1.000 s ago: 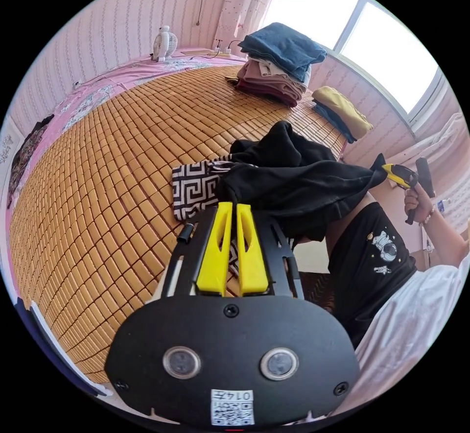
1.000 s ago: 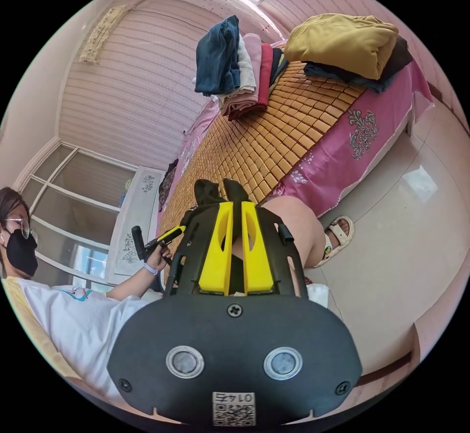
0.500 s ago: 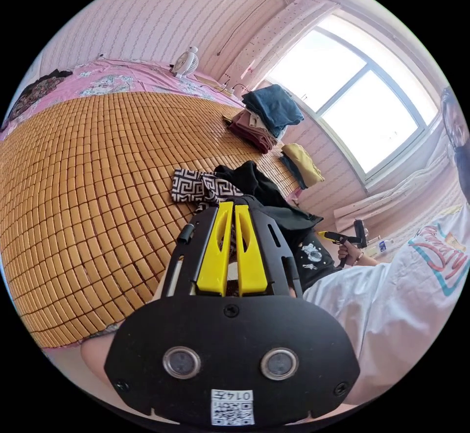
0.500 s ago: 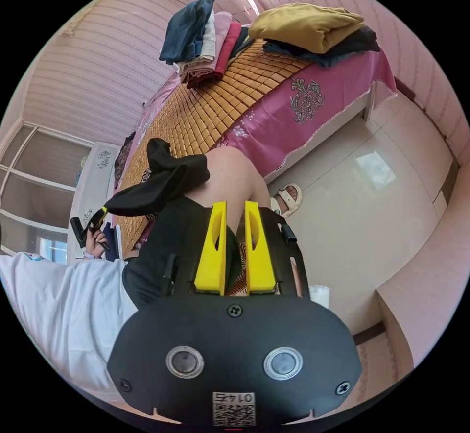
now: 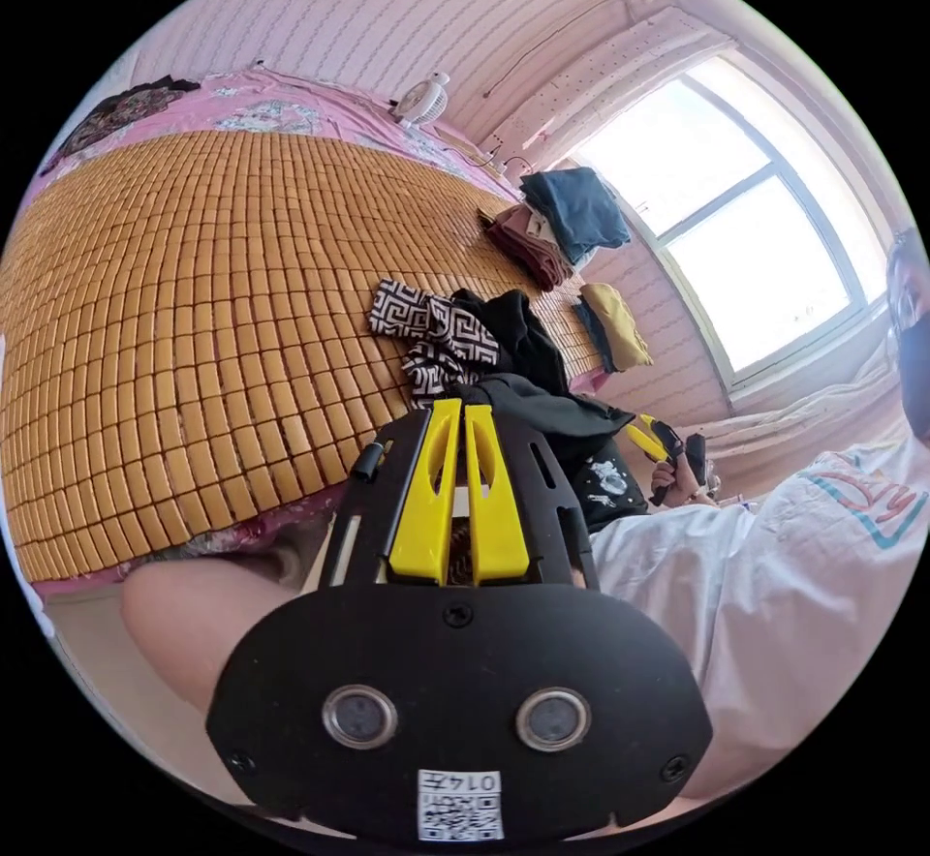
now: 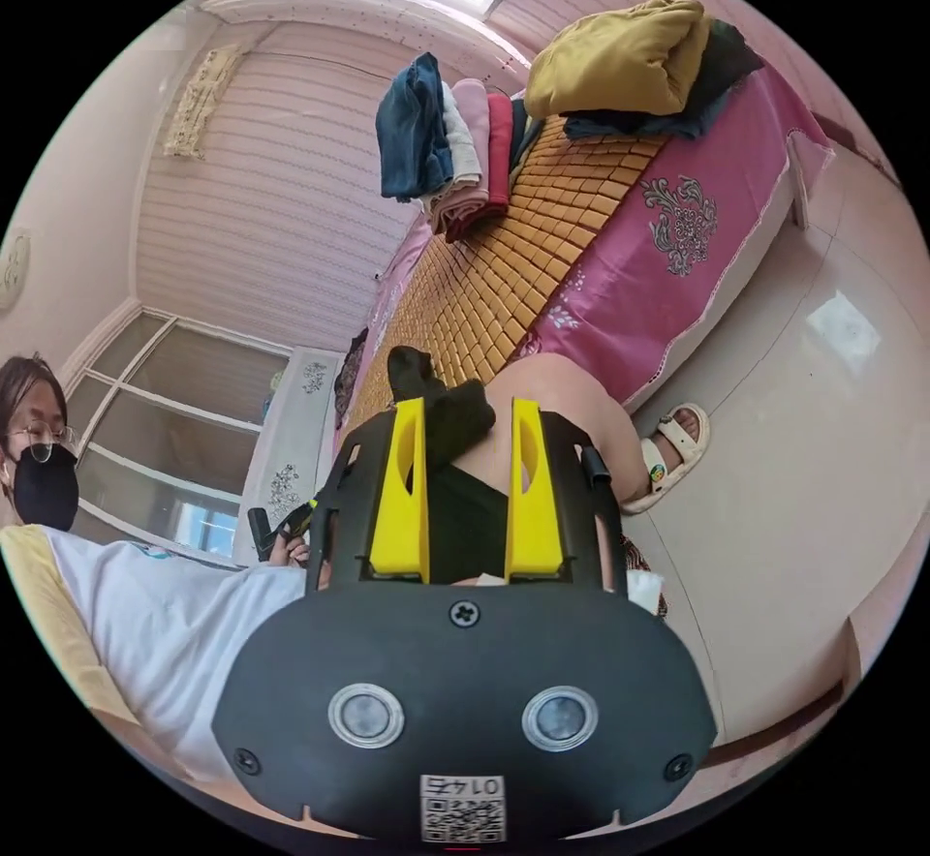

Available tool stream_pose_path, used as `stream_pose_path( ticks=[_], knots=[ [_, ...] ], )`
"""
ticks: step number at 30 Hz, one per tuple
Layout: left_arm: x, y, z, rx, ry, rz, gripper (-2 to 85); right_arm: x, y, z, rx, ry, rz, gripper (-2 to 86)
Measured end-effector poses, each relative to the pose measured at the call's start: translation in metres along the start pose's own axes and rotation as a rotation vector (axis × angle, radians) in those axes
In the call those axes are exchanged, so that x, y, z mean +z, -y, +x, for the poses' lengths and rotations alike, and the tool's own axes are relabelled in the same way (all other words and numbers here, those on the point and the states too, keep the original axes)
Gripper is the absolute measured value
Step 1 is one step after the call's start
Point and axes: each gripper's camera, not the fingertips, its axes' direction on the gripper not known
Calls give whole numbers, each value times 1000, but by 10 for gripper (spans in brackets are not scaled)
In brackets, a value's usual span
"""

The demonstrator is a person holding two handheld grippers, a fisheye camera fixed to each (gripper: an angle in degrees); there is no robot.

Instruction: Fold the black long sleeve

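The black long sleeve [image 5: 528, 367] lies bunched at the near edge of the bed, one end drawn to my left gripper [image 5: 461, 405], whose yellow jaws are shut on it. The right gripper [image 5: 651, 438] is held in a hand beside the person's lap, off the cloth. In the right gripper view my right gripper [image 6: 468, 408] stands open with its jaws wide apart, and the black long sleeve [image 6: 441, 406] sits beyond the tips, over a bare leg. The left gripper [image 6: 298, 512] is small at the left, in the other hand.
A black-and-white patterned cloth [image 5: 426, 333] lies beside the black one on the bamboo mat [image 5: 194, 265]. Folded stacks [image 5: 562, 217] and a mustard pile [image 5: 615, 323] sit at the far edge. A fan [image 5: 426, 101] stands by the wall. A sandalled foot [image 6: 668, 454] rests on the tiled floor.
My right gripper let go of the black cloth and its jaws spread wide. The left gripper kept its hold and drew back toward the person.
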Motion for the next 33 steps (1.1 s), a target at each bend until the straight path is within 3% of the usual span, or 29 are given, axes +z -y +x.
stream_pose_path(
  ticks=[7, 9, 14, 19, 25, 27, 33],
  knots=[
    [-8, -46, 9, -81, -45, 8, -10, 10, 11, -11, 1, 4, -86, 129],
    [-12, -56, 15, -76, -48, 17, -10, 14, 14, -12, 1, -13, -171, 95],
    [-34, -81, 37, -31, -64, 73, -10, -9, 11, -27, -50, -21, -140, 32],
    [-103, -68, 87, 191, -41, 284, -10, -48, 33, -81, -213, 151, -17, 20],
    [-249, -52, 188, 535, 97, 673, -10, -108, 91, -247, -659, 365, 161, 16],
    [-295, -61, 216, 586, 121, 805, -10, -138, 95, -326, -859, 379, 222, 16],
    [-403, -125, 283, 670, 207, 1088, -10, -221, 66, -453, -1124, 520, 446, 14]
  ],
)
